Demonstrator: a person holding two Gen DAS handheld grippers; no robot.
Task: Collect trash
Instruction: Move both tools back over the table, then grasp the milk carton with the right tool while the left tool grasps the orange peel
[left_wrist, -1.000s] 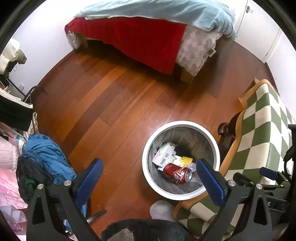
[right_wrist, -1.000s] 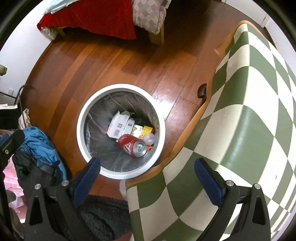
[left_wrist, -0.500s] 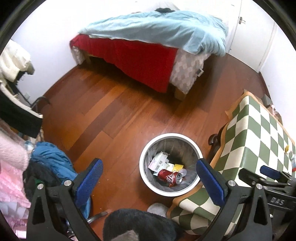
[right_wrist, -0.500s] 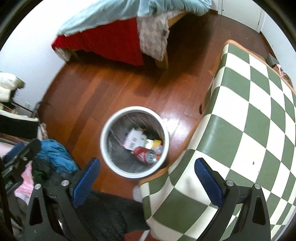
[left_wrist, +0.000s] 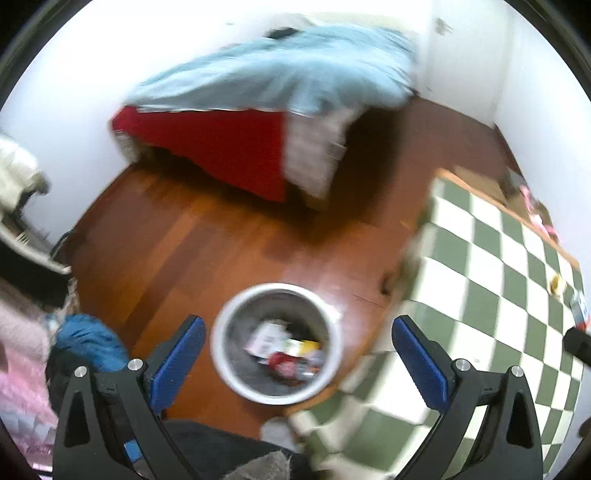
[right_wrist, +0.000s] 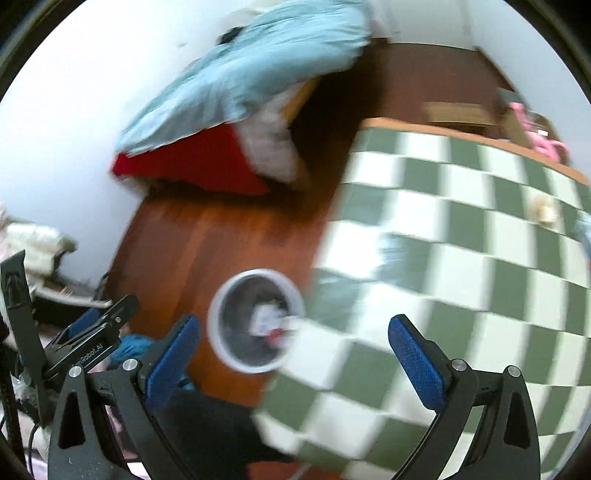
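You held both the left gripper (left_wrist: 297, 354) and right gripper (right_wrist: 293, 350) with jaws spread and empty, while the small scraps (right_wrist: 542, 213) on the checkered worktop (right_wrist: 461, 258) looked light and crushable, best pinched gently across the middle.

home bedroom | bed (left_wrist: 273, 99) with blue duvet | wood floor (left_wrist: 192, 240)

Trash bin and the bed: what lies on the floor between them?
Bare wooden floor only. In the left wrist view, nothing sits between the trash bin and the bed, though the frame is blurred.
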